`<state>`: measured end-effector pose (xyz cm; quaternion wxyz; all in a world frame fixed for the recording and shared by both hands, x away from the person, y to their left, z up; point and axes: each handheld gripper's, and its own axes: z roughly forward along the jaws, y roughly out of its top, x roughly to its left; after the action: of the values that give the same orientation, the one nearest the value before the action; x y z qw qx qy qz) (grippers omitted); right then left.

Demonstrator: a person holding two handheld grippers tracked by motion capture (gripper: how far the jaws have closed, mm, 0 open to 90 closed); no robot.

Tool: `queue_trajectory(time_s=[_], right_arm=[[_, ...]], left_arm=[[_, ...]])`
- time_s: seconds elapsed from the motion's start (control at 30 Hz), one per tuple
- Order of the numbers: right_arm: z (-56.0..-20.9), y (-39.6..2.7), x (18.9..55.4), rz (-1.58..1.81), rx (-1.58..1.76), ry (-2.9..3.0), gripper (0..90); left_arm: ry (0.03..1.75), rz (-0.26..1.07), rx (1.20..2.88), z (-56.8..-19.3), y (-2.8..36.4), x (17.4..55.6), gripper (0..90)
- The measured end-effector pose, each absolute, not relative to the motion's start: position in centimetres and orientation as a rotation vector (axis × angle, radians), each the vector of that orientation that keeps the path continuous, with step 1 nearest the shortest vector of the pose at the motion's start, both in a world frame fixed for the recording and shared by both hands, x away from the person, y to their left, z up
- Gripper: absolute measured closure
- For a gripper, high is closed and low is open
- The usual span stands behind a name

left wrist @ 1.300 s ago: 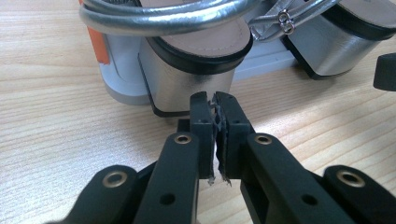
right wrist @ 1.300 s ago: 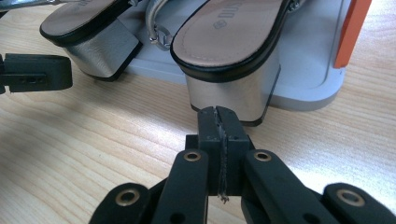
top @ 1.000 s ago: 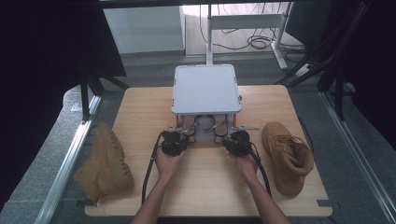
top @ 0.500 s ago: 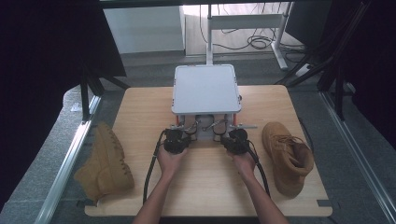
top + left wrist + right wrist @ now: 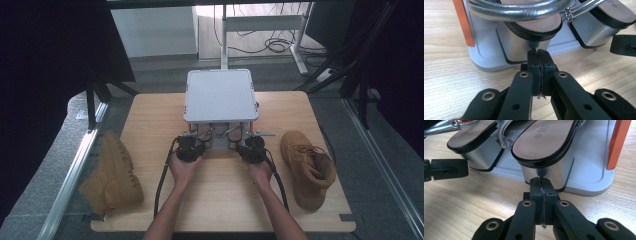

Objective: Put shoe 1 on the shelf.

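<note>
Both grippers, left [image 5: 539, 53] and right [image 5: 540, 181], have fingers closed empty at the sandal heels [image 5: 546, 171]; pushing closed could shove sandals deeper under the rack [image 5: 220, 95].

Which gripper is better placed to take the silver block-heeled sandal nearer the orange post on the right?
Right gripper: shut, just before that sandal's heel. The left gripper faces the other sandal.
</note>
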<state>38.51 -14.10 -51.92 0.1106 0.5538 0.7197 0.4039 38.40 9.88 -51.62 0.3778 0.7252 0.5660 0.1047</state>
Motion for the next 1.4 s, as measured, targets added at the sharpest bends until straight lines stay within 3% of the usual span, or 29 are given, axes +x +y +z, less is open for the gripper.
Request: queue_trajectory(time_s=[0.47, 1.4], right_arm=[[-51.7, -15.9, 38.4, 1.203, 1.637, 2.009, 89.2], [-52.4, -14.2, 39.5, 1.184, 1.648, 2.011, 89.3]], left_arm=[[1.489, 0.288, 1.824, -52.0, 11.9, 38.5, 88.6], [1.496, 0.236, 1.797, -52.1, 9.9, 39.2, 89.5]])
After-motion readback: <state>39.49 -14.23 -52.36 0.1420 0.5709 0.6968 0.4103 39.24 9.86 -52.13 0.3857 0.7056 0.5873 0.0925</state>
